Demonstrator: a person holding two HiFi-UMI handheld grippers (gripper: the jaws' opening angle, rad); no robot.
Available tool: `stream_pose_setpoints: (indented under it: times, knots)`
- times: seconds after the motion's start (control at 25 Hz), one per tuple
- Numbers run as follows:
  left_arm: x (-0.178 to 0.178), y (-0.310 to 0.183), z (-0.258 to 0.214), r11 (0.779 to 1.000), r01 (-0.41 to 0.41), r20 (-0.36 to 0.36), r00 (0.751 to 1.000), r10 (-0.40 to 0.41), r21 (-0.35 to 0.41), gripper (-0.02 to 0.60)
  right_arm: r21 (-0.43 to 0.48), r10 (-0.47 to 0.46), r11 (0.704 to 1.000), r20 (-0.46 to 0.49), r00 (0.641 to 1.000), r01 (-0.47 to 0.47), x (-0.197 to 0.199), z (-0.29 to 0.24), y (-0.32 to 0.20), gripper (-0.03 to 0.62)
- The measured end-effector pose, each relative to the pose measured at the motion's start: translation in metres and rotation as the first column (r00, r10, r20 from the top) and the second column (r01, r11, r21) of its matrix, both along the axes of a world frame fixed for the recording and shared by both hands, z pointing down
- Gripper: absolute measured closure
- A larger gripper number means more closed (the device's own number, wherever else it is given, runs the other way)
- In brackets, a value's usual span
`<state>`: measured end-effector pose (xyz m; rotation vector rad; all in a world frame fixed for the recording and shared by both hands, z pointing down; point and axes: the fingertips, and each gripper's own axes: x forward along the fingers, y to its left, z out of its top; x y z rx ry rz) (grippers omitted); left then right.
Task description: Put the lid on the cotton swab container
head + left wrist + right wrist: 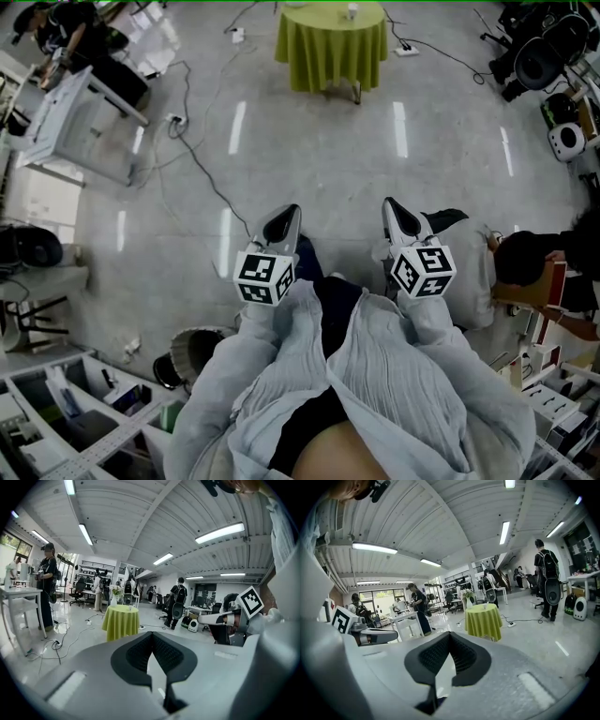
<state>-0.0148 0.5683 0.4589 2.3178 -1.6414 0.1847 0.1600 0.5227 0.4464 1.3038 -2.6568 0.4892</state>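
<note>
White-ish small cup-shaped item on the far round desk = only candidate for the cotton swab container. Too small to confirm; lid not id'd in any view. Desk is well apart from both tools, across open floor.

Step in hand: pre-task. Nothing picked up, no contact w/ task items. Judgement: task at its start, lid not yet on.

Left tool: jaws together, tips meeting, nothing btwn them. Right tool: same, closed and empty. Both are held side by side ahead of the torso, pointing fwd toward the desk, w/ a marker cube at the rear of each.

Next move (est.): approach desk, locate container + lid, spread jaws of one tool for the lid, steady container w/ the other. A small light lid prob. needs a gentle, level pinch at its rim.

Materials:
- Pads black, fine ribbed texture, V-shaped where they meet; tool bodies smooth grey plastic.
- Desk cloth yellow-green, draped in soft folds.
- Floor glossy grey, reflects strip lights.
- Sleeves pale grey, crinkled fabric.
- Vase w/ flowers also on desk.
</note>
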Motion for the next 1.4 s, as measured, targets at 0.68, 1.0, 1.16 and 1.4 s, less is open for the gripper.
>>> stream_pose_setpoints:
  times: [0.68,1.0,1.16,1.4]
  knots:
    - [-0.018,-0.089,0.003,1.0,-0.023,-0.002,1.0,0.023,-0.007,0.565,0.012,0.06,0.998,0.021,0.998,-0.06,-0.01,-0.006,-0.072,0.592]
    - [-0.018,-0.17,-0.015,0.996,-0.084,0.006,0.996,0.084,0.007,0.565,0.006,0.114,0.993,0.006,0.993,-0.114,-0.005,-0.018,-0.141,0.592]
    - [-0.025,-0.198,-0.017,0.995,-0.104,0.019,0.994,0.104,-0.002,0.565,-0.011,0.141,0.99,0.002,0.99,-0.141,-0.009,-0.018,-0.169,0.592]
    - [-0.039,-0.239,-0.02,0.994,-0.109,0.025,0.994,0.109,-0.006,0.565,-0.012,0.133,0.991,0.002,0.991,-0.132,-0.029,-0.022,-0.211,0.592]
